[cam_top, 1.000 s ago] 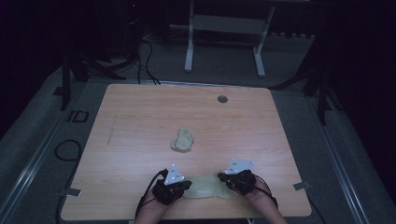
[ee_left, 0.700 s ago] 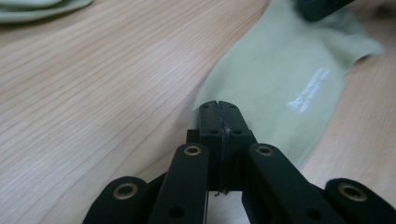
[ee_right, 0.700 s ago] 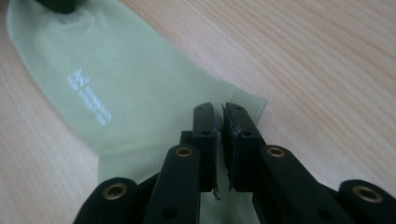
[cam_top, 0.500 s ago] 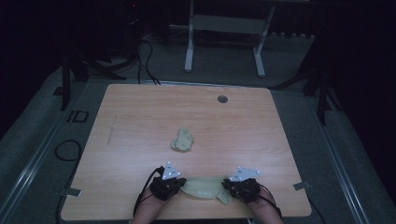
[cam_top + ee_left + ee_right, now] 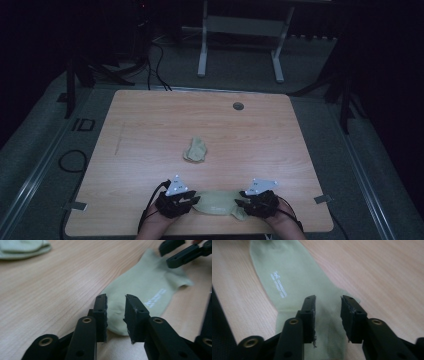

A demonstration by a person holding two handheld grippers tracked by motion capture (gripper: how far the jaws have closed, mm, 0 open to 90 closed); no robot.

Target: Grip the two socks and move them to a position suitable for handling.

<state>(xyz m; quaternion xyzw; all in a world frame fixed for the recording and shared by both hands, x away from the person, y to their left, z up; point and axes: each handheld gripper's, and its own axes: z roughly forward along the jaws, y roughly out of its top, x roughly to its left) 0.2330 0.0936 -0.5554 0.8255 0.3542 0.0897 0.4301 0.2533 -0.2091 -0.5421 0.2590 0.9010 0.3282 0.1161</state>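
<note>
Flat sock (image 5: 216, 203): pale green, lying flat on the wooden surface (image 5: 150, 130) near its near edge, stretched left to right between the two grippers; a small white print shows on it in both gripper views (image 5: 156, 298) (image 5: 279, 284).
Sock ends: the rounded end lies under the left gripper's fingers, the ribbed end under the right gripper's fingers.
Left gripper (image 5: 192, 201): at the sock's left end, held by the person's left hand (image 5: 159, 220) coming in from the near edge; a grey three-cornered plate sits on top.
Left fingers (image 5: 100, 312): released, a clear gap between them with the sock's edge showing through it; they straddle the fabric without pinching it.
Right gripper (image 5: 241, 203): at the sock's right end, held by the right hand (image 5: 280, 216), also carrying a grey plate.
Right fingers (image 5: 309, 312): released, parted above the ribbed end; whether the tips touch the cloth I cannot tell.
Bunched sock (image 5: 195, 150): same pale green, crumpled, near the middle of the surface, well apart from the flat one and on its far side; also at the far left of the left gripper view (image 5: 23, 248).
Round grommet (image 5: 238, 106): dark, set in the surface near its far edge, right of centre.
Surroundings: dark floor, cables and a white frame (image 5: 240, 30) beyond the far edge.
</note>
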